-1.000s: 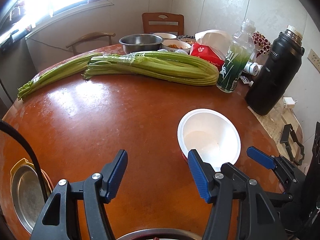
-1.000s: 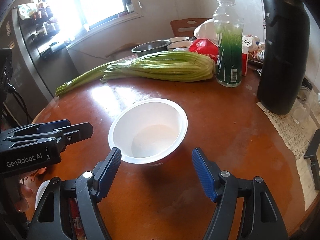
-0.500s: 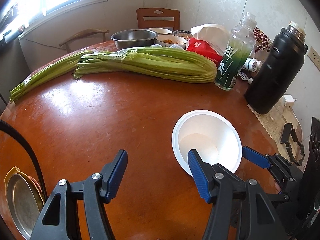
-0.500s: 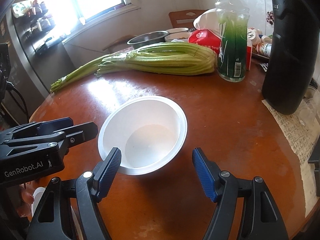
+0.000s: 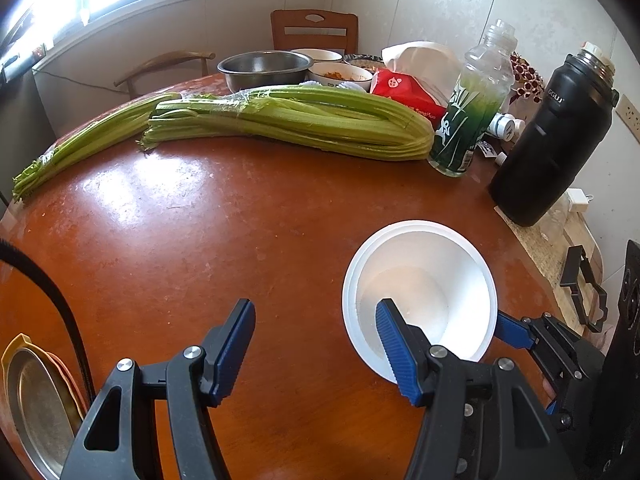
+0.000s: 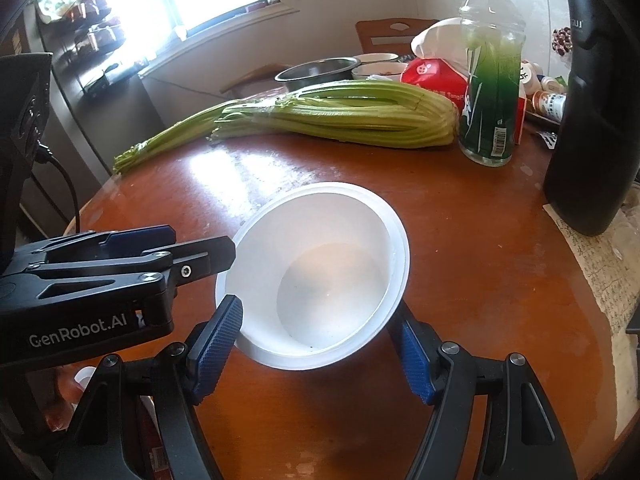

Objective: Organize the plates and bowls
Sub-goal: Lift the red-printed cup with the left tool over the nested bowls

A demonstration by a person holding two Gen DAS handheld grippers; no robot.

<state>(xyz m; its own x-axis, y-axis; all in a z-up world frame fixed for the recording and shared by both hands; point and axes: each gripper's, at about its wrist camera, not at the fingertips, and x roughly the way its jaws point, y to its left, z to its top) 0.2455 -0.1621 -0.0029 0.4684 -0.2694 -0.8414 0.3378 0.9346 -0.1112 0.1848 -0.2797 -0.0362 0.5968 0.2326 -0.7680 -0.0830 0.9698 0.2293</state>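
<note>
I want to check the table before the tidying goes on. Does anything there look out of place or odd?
Yes. Two long bunches of celery lie across the round table, among the dishes. The white bowl appears tilted between the fingers of the right hand-held gripper. Nothing looks spilled or broken.

I note a plain white bowl [image 6: 320, 280] on a reddish-brown table [image 5: 200, 240]. Celery [image 5: 300, 120] is pale green. The flask [image 5: 556, 136] is black, the bottle [image 5: 472, 116] green-labelled, and my gripper pads [image 6: 216, 344] blue, ribbed.
</note>
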